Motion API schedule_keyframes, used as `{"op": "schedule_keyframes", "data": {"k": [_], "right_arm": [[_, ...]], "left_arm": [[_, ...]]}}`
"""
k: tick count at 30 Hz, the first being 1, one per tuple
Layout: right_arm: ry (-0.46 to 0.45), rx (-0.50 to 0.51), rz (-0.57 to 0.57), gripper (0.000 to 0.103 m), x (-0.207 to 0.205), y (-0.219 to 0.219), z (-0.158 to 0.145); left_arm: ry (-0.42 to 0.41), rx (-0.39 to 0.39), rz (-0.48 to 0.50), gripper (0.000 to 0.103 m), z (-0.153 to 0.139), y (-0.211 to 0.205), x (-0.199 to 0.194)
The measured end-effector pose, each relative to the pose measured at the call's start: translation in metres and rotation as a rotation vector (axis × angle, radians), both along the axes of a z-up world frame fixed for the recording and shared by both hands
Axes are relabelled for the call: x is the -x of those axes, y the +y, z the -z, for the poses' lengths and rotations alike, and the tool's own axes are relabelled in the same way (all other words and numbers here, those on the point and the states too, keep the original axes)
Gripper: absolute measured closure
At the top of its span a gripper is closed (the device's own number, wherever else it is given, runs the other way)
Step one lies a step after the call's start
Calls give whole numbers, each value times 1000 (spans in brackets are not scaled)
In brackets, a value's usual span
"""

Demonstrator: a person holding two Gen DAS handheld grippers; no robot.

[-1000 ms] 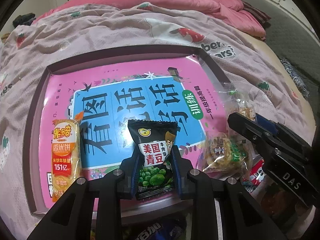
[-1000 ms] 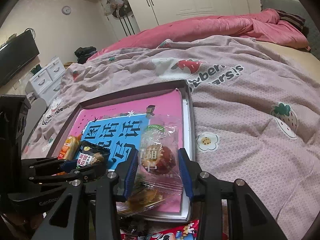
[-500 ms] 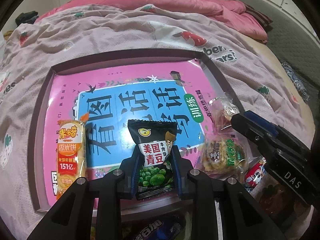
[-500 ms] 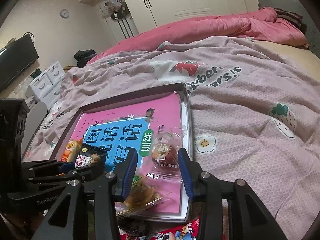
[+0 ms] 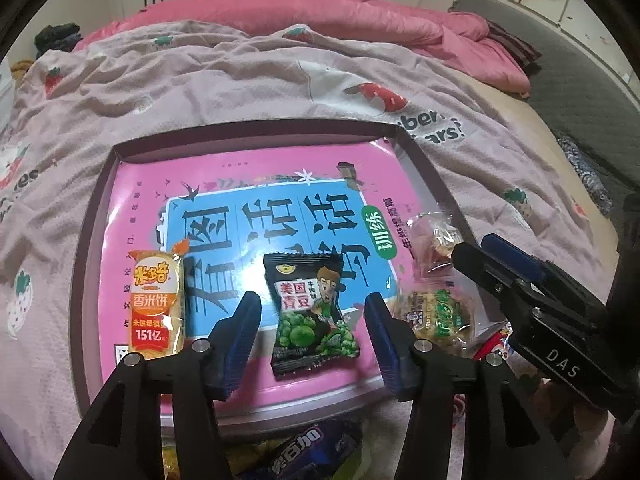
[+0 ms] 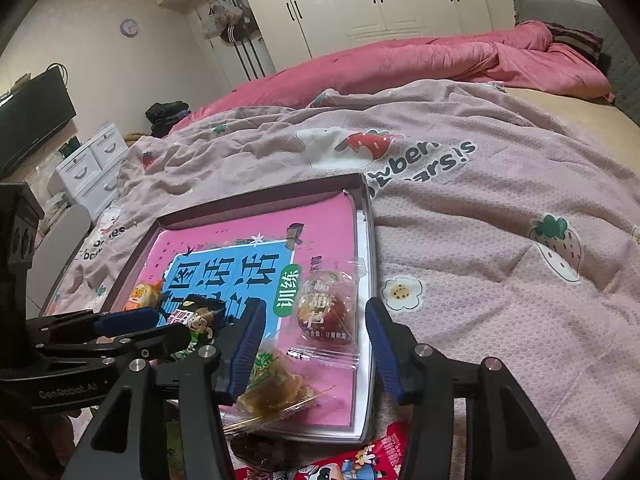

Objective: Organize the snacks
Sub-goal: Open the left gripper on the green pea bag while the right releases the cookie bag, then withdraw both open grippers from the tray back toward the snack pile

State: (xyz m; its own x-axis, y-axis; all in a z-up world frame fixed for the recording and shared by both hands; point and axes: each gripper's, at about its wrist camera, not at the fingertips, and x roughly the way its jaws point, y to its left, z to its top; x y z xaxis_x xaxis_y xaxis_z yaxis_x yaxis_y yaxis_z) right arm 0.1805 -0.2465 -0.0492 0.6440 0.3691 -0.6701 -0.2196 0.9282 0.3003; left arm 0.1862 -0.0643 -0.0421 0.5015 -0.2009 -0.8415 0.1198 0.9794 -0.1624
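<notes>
Since a second ago the left hand-held gripper (image 5: 312, 316) has let go of the black pea packet (image 5: 312, 312) – its blue pads now stand wide apart, one on each side of the packet and clear of it. That packet, black with green peas and a cartoon face, lies flat near the front edge of the pink book (image 5: 248, 184) inside the shallow tray (image 5: 96, 232) on the bed (image 5: 240, 80). An orange rice cracker pack (image 5: 157, 304) lies just to its left, with bare cover between them; the far half of the book is open room. On the right side, the right hand-held gripper (image 6: 314, 344) is also spread open – the clear-wrapped red sweet (image 6: 328, 308) rests on the book between its pads, untouched, close to the tray's right rim. A clear bag of brown snacks (image 6: 276, 384) lies nearer, against the left pad
</notes>
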Motion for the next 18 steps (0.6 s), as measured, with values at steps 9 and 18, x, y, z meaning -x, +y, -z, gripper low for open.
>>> {"op": "schedule_keyframes", "data": {"k": [9,18], "right_arm": [[-65,-24,-10,43,8,-2,-14],[-136,1,-31,38,23,5,-32]], "left_arm": [[-51,20,-28,33,-21,13,9],[-80,37,-27,32,-36,18,20]]}}
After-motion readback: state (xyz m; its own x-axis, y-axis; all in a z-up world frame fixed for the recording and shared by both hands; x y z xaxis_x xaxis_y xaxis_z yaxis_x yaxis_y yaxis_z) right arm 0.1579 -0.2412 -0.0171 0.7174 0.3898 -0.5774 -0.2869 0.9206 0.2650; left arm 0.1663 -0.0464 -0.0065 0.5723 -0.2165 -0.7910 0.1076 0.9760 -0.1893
